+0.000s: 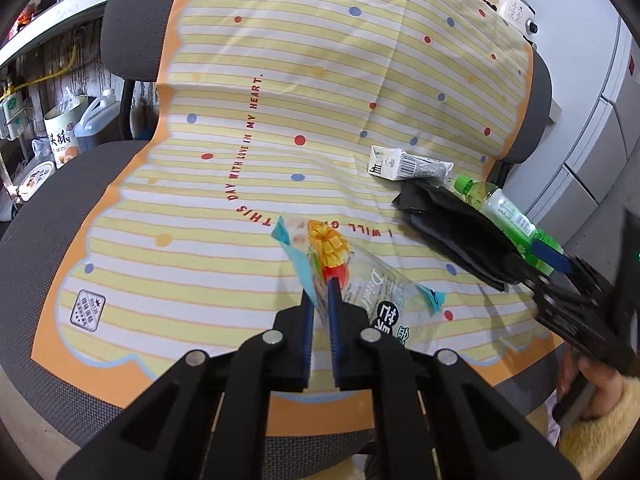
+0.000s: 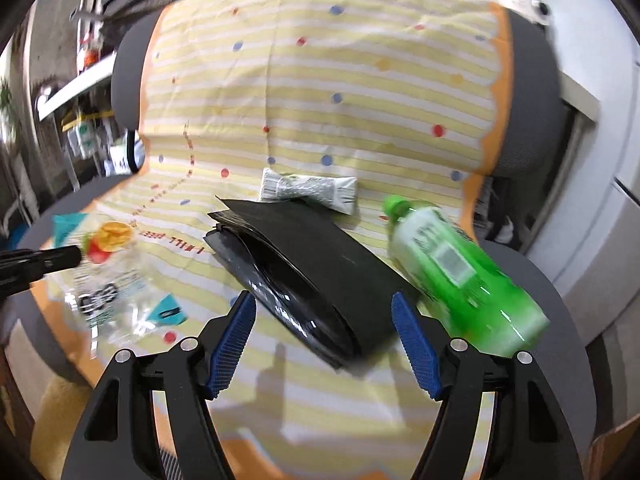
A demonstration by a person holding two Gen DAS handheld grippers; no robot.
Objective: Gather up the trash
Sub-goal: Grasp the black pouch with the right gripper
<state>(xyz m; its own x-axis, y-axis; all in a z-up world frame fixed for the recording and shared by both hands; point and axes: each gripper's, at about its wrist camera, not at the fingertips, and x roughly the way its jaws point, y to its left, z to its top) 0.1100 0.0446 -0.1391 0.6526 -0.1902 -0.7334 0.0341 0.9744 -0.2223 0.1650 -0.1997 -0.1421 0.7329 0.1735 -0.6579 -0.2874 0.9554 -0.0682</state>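
A clear plastic snack wrapper with teal corners and an orange-and-red printed fruit (image 1: pixel 340 264) is being held by the left gripper (image 1: pixel 320 300), whose blue-padded jaws are being kept nearly together on the wrapper's near edge; the rest of the film is seen trailing forward and to the right of the fingers, over the yellow-striped dotted cloth (image 1: pixel 280 80) draped on the grey mesh chair (image 1: pixel 48 240). The right gripper (image 2: pixel 324 336) is being held with its jaws wide apart and nothing between them. Directly ahead of it, between and just beyond the fingertips, a folded black plastic bag (image 2: pixel 304 256) is lying with its long axis running from far left to near right, its near end lying closest to the jaws. Contact with either pad cannot be confirmed. A green plastic bottle with a green cap (image 2: pixel 452 268) is lying just beside the bag on the right-finger side, roughly parallel to it, cap pointing away. A flattened white printed carton (image 2: pixel 308 192) is lying beyond the bag's far end. The bag is judged nearer to the right gripper than to the left, and a short forward advance is judged to be needed before closing.
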